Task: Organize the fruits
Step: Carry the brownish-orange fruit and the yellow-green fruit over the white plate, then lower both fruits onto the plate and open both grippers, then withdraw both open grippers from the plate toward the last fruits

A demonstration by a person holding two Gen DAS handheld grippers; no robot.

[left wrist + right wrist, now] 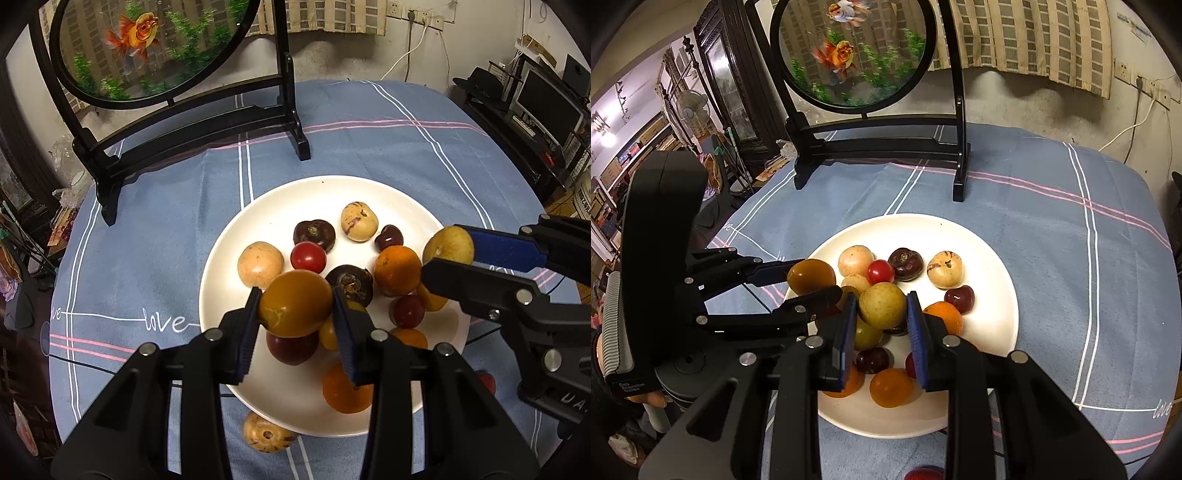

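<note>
Round table under blue tablecloth (369, 147) with white and pink stripes, word "love" stitched in white. At far edge, black wooden stand holds round goldfish screen (855, 51), painted with orange fish and green weed. Behind: rough plaster wall (369, 59), checked curtain (1034, 40) hanging above it, wall sockets (417, 16) with white cable trailing down. One side: dark monitor (546, 107) on low black shelving. Other side: dark wood cabinet (727, 74), standing fan (690, 105), bright ceiling lamp (607, 138), cluttered shelves.

Warm indoor light falls from overhead; soft shadows sit under the fruit on the glossy plate (236, 280). Fisheye bending and dark vignetting crowd the edges; the centre is sharp.
</note>
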